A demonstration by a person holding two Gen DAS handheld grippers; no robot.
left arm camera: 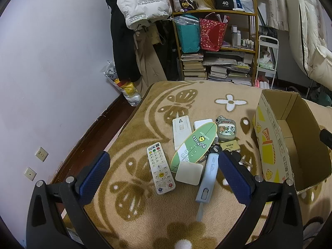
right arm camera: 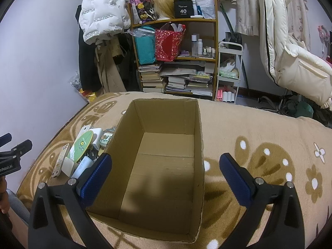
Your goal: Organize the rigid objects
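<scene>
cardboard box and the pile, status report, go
Left gripper open above the pile, holding nothing. Right gripper open over the cardboard box, nothing inside it. White remote nearest, unobstructed.

Keys [left arm camera: 238, 157] mostly hidden behind left gripper [left arm camera: 164, 164] finger; white charger [left arm camera: 202, 123] half under surfboard-shaped card [left arm camera: 194, 145].

The green oval board [left arm camera: 194, 148] in the pile says "Pochacco" in white letters, with small words "HAPPY DAY" next to it. Just at 4 o'clock from it, a little gold tag [left arm camera: 230, 145] reads "ANNA". On the top shelf at 12 o'clock, a black box [left arm camera: 224, 0] shows the number "40". The white puffy jacket [left arm camera: 141, 2] hanging at 11 o'clock has upside-down words, part of them "leading fashion art". In the right wrist view, the black claw [right arm camera: 10, 157] at 9 o'clock carries "nRobot.AI", with its start cut off.
</scene>
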